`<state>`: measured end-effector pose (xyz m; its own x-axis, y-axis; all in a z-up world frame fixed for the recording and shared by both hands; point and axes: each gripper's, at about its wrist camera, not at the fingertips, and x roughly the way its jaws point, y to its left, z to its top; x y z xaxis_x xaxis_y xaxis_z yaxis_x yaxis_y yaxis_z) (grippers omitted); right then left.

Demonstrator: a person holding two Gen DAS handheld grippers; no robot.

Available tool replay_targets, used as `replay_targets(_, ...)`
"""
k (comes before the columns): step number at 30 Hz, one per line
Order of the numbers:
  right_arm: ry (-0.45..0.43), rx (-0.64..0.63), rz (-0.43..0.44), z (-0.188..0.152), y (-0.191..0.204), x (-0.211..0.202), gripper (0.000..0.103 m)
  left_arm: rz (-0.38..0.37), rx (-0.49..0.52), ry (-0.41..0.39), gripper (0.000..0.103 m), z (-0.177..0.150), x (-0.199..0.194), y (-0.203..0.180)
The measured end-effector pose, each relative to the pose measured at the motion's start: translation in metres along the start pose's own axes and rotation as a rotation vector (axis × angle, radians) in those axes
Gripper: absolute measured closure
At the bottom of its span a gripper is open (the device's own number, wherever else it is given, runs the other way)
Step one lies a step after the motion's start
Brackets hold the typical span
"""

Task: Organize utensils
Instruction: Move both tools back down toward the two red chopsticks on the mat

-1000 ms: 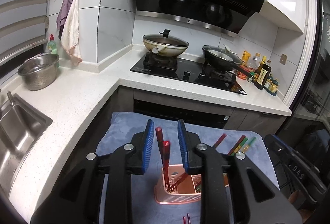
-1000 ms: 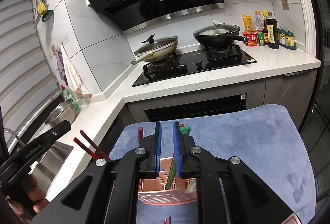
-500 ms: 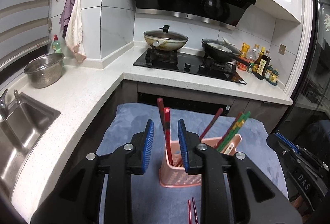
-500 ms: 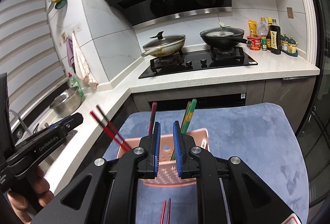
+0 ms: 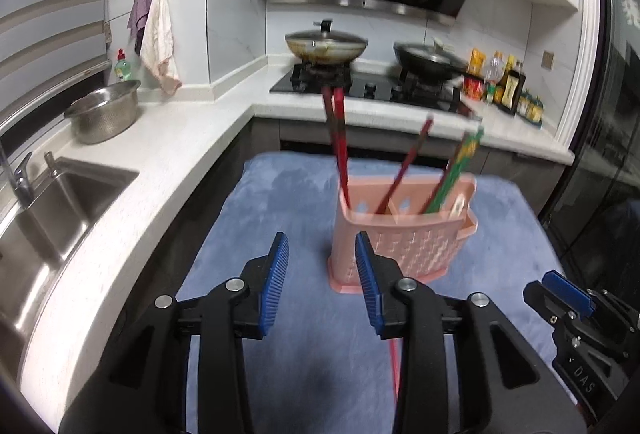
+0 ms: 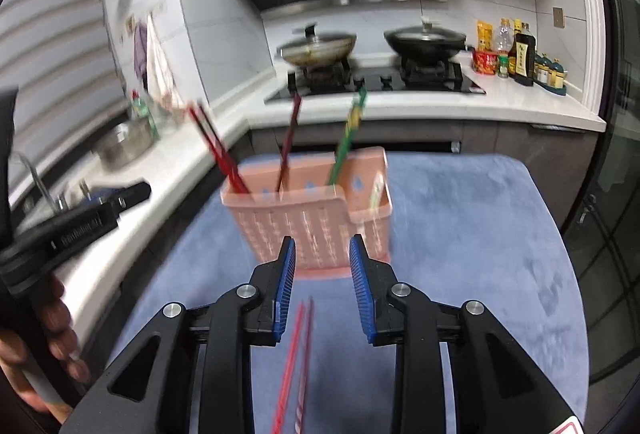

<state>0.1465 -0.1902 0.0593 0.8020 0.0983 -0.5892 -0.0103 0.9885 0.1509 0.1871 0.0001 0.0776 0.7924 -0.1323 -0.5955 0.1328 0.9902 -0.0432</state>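
A pink utensil holder stands on the blue mat. In it lean a pair of red chopsticks, a dark red chopstick and green chopsticks. My left gripper hovers just short of the holder, its jaws opening with nothing between them. My right gripper is also short of the holder, jaws opening and empty. Two loose red chopsticks lie on the mat below the grippers.
A white counter wraps the left and back, with a sink and a steel bowl. The hob carries a lidded wok and a black pan. Sauce bottles line the back right. A hand grips the left tool.
Both grippers drew back from the holder and sank. Their jaws spread; the red chopsticks left the left jaws and the green ones left the right, and both sets now stand free in the holder.
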Motion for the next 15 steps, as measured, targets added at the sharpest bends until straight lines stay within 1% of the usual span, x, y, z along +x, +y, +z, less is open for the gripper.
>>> replay_targets(4, 0.078, -0.043, -0.034, -0.047, 0.002, -0.001, 0.075, 0.005, 0.015, 0.063, 0.07, -0.039, 0.001, -0.001)
replay_targets(8, 0.137, -0.059, -0.055, -0.089, 0.005, -0.003, 0.075, 0.014, 0.01, 0.12, 0.07, -0.072, 0.002, 0.001)
replay_targets(12, 0.204, -0.063, -0.057, -0.128, 0.013, -0.001, 0.075, 0.031, 0.009, 0.177, 0.07, -0.104, 0.005, 0.004)
replay_targets(15, 0.235, -0.067, -0.057, -0.147, 0.017, 0.001, 0.075, 0.052, 0.02, 0.212, 0.07, -0.123, 0.007, 0.004)
